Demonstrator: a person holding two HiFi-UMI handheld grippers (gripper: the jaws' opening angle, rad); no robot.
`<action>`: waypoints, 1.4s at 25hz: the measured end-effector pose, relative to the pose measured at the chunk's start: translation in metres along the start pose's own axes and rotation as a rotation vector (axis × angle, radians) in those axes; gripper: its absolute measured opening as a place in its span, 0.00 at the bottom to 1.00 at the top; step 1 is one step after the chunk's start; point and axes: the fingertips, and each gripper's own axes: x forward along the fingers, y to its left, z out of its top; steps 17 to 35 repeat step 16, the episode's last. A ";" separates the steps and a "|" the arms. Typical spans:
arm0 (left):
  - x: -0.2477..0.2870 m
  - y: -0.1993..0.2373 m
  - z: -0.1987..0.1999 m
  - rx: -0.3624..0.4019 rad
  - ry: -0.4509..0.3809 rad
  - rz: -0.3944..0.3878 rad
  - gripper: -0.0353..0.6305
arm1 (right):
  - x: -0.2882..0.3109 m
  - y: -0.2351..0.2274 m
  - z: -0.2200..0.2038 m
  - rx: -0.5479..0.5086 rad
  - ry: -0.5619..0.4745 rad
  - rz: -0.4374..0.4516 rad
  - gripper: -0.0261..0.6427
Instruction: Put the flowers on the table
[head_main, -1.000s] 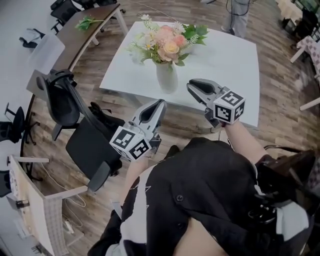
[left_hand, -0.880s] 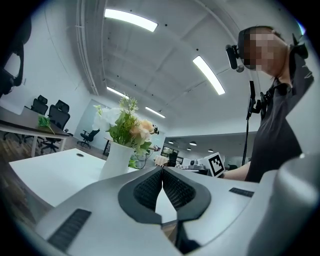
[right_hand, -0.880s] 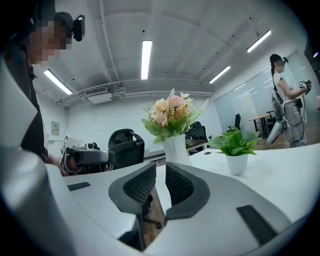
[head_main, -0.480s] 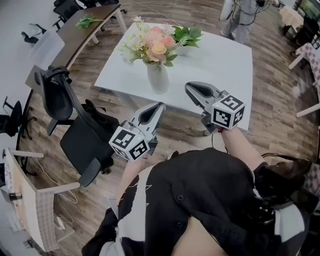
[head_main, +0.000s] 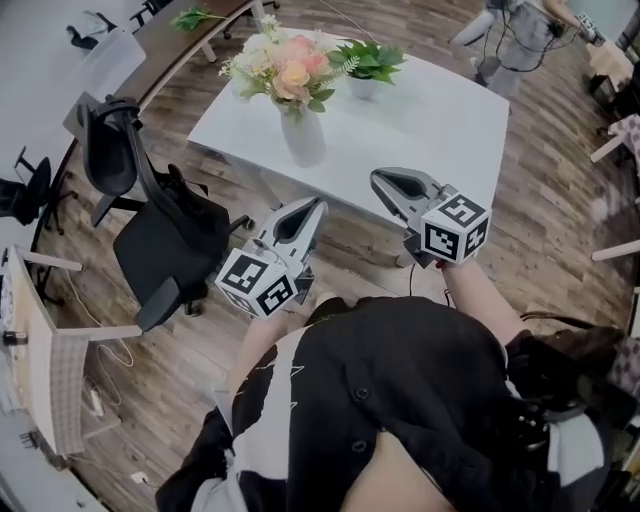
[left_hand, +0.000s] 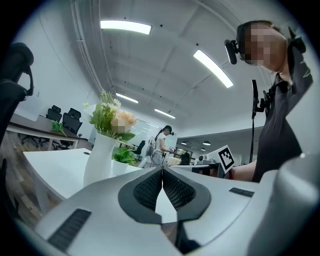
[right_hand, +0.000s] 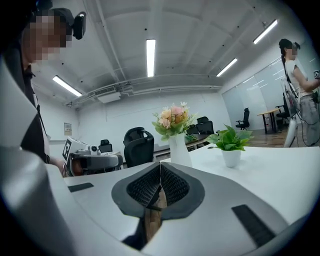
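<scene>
- The flowers (head_main: 285, 72) are seen in their white vase (head_main: 303, 138), which stands upright on the white surface (head_main: 440, 120) in the upper middle of the head view. It is just beside a small potted plant (head_main: 366, 62) and is touched by neither gripper.
- Since a second ago, vase and surface have been carried upward and leftward in the head view. More wooden floor (head_main: 560, 200) is now shown between the near edge and the grippers (this is read as the person drawing back).
- The jaws of the right gripper (head_main: 378, 179) have just been closing. In the right gripper view the pads are met with nothing between them, and only floor is seen through the gap beneath.
- The left gripper (head_main: 319, 204) is likewise closed and empty, its pads pressed together in the left gripper view.
- The placing is therefore judged to be done: the flowers have been left on the surface and both grippers are clear of them.
- Little is judged to remain beyond retreat. The black office chair (head_main: 150, 240) at the left of the frame would have to be avoided if more ground is given.
</scene>
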 end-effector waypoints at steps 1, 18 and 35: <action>0.000 -0.005 -0.002 -0.005 -0.004 0.015 0.08 | -0.006 -0.001 -0.003 0.006 0.003 0.004 0.07; 0.000 -0.094 -0.026 0.008 -0.011 0.084 0.08 | -0.087 0.009 -0.030 0.000 0.024 0.064 0.07; 0.000 -0.094 -0.026 0.008 -0.011 0.084 0.08 | -0.087 0.009 -0.030 0.000 0.024 0.064 0.07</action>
